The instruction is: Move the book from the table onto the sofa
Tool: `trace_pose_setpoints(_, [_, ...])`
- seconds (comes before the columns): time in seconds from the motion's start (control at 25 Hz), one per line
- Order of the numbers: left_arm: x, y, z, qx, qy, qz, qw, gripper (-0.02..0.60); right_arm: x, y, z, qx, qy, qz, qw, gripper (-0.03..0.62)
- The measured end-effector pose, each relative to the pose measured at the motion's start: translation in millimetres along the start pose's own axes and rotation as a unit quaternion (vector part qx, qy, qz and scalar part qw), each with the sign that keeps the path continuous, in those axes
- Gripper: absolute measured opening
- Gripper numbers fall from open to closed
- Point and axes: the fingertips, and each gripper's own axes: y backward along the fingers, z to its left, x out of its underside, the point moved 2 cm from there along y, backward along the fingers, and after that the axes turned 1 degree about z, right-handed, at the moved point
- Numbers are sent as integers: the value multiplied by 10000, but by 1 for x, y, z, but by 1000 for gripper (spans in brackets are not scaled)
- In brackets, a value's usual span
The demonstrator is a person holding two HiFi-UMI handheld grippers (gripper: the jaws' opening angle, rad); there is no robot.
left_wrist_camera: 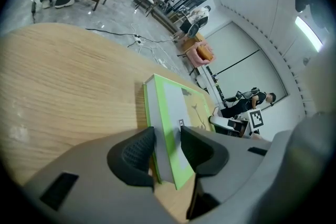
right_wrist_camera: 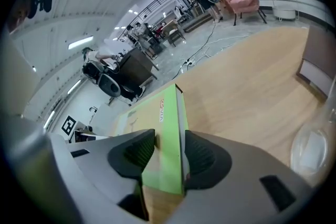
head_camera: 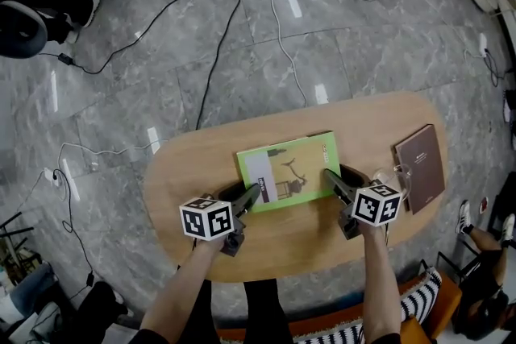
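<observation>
Grasp step: the green book (head_camera: pixel 290 169) lies flat on the bench (head_camera: pixel 185 173), its 2 side edges between the spread fingers of the left gripper (head_camera: pixel 246 193) and right gripper (head_camera: pixel 339 176), neither visibly clamped; next, both should pinch firmly, then lift it level toward the sofa.

Forearms bare; dark sleeves (head_camera: pixel 147 337) show only at the lower edge of the head view. Left gripper (head_camera: pixel 248 194) and right gripper (head_camera: pixel 331 178): grey moulded shells, black ribbed pads (left_wrist_camera: pixel 137 153). Each carries a white cube (head_camera: pixel 207 217) with black square markers.
</observation>
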Motion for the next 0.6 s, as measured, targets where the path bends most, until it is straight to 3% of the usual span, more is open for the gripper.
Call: trace_pose_setpoints(0.6, [-20, 33, -27, -60, 22, 229, 9997, 140, -14, 28, 31, 55, -64, 127, 9999, 183])
